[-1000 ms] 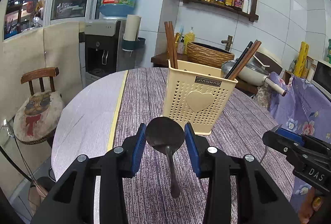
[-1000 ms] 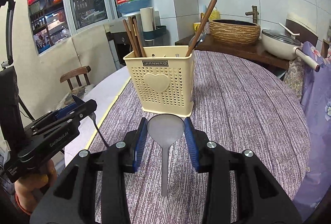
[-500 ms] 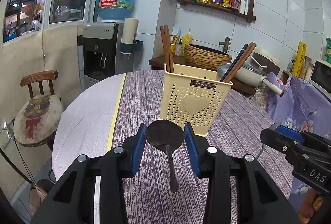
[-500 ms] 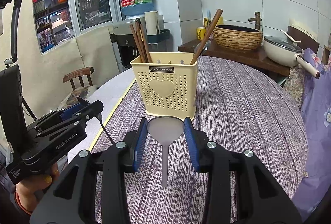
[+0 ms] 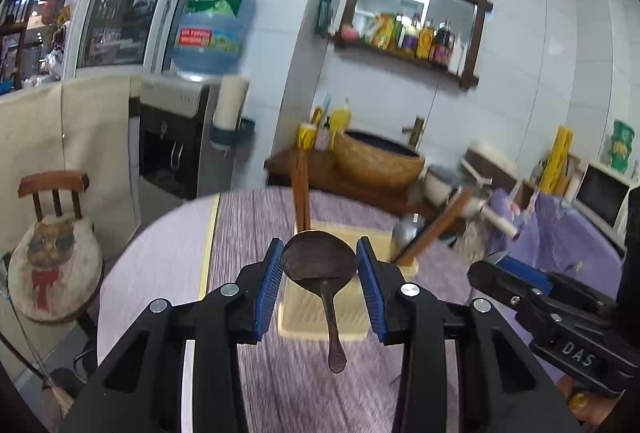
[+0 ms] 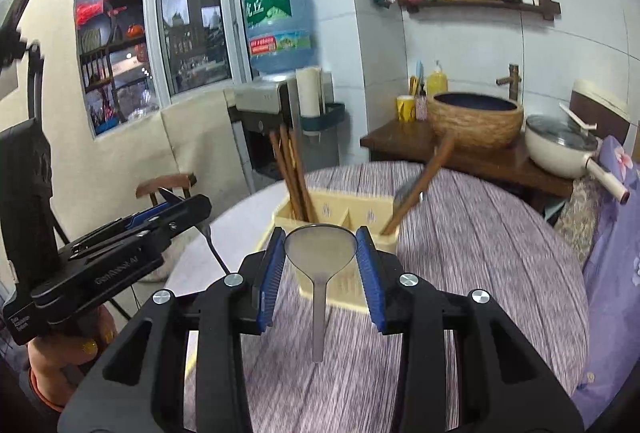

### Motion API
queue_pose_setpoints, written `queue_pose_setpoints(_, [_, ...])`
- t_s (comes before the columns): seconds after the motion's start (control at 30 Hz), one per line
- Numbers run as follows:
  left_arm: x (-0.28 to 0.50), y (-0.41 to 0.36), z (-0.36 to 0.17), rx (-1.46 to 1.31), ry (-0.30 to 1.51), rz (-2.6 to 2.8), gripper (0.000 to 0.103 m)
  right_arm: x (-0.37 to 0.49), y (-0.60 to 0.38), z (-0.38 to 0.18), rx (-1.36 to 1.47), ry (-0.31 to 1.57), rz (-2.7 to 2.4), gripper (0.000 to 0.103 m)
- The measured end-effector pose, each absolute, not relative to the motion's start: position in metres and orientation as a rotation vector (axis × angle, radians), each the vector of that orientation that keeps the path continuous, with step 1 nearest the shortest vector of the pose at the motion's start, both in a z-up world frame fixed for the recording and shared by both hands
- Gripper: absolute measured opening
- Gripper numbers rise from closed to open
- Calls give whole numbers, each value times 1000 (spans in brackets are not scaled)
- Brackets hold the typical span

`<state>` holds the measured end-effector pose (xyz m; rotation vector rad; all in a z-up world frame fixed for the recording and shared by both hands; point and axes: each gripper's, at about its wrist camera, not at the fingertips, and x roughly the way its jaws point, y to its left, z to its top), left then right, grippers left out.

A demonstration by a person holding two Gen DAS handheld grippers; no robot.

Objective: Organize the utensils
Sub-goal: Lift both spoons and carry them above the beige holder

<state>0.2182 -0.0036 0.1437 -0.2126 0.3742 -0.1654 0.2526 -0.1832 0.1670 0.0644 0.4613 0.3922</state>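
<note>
Two black tongs with blue pads each grip one spoon by its bowl, handle hanging down: the left tongs (image 5: 319,267) clamp a dark brown metal spoon (image 5: 320,265), the right tongs (image 6: 320,261) a pale grey metal spoon (image 6: 320,253). Both spoons hang above one cream perforated plastic utensil caddy (image 6: 340,209) on the purple striped table (image 6: 480,233). The caddy holds three brown wooden chopsticks (image 6: 290,173) at its left end; those at its right end are too blurred to count.

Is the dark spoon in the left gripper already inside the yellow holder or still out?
Out. The dark spoon sits clamped in the left gripper, handle hanging free above the yellow holder.
</note>
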Motion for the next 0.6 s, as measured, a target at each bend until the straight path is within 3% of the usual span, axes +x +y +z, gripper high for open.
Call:
queue_pose_setpoints(0.3, [264,-14,202,-187,239,-102,38,305,-171,231,56,332,285,37])
queue_pose_setpoints(0.6, [306,-18,144,-150,351,-87,38,352,-163,188,22,396,214,37])
